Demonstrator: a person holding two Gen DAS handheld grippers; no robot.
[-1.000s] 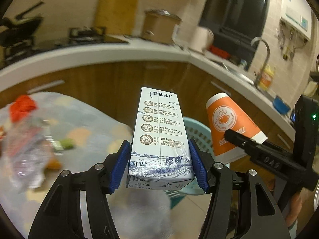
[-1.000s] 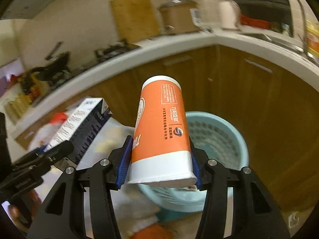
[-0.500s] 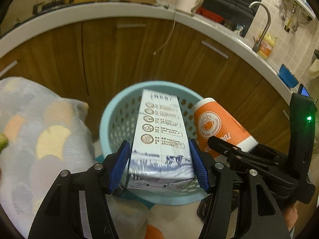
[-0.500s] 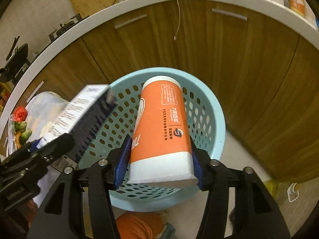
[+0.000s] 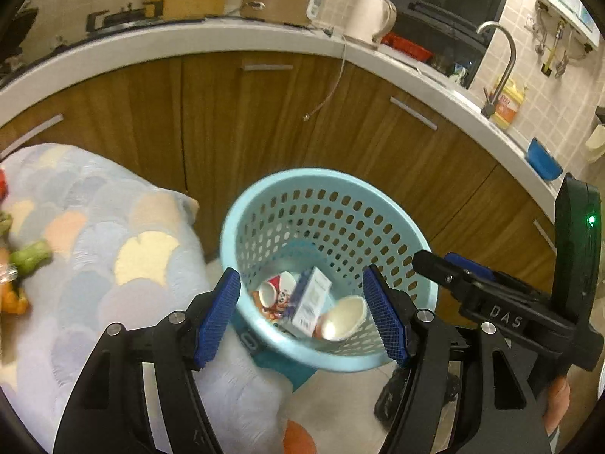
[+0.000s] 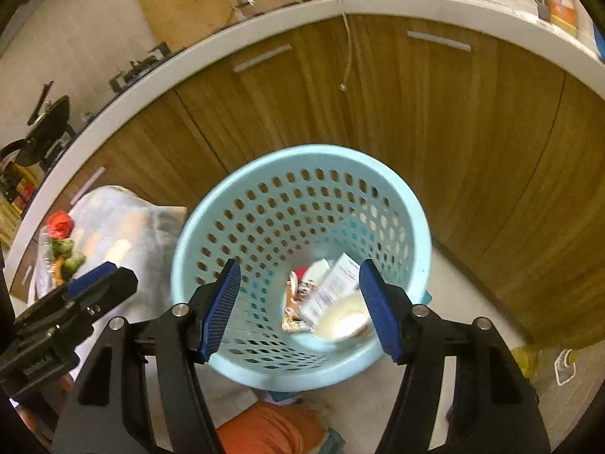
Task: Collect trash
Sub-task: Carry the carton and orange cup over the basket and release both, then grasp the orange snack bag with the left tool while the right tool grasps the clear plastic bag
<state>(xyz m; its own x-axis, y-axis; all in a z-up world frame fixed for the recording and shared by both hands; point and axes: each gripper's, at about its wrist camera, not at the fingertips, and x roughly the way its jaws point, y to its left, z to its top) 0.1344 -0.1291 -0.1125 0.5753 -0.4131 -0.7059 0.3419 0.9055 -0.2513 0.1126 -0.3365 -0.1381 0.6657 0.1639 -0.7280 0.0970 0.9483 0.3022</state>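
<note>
The floor (image 6: 465,325) is pale and speckled, and it carries a light-blue perforated basket (image 5: 261,204) standing upright just in front of the wooden cabinet fronts (image 5: 227,121). Beside the basket, on its left in both views, stands a table covered by a cloth with a pastel scallop pattern (image 5: 94,227); green and orange vegetables (image 5: 26,261) and a red item (image 6: 58,223) lie on the cloth near its far left edge. An orange piece of fabric (image 6: 264,431) lies on the floor just below the basket, and a yellowish bottle (image 6: 529,357) rests at the foot of the cabinets to the right.
</note>
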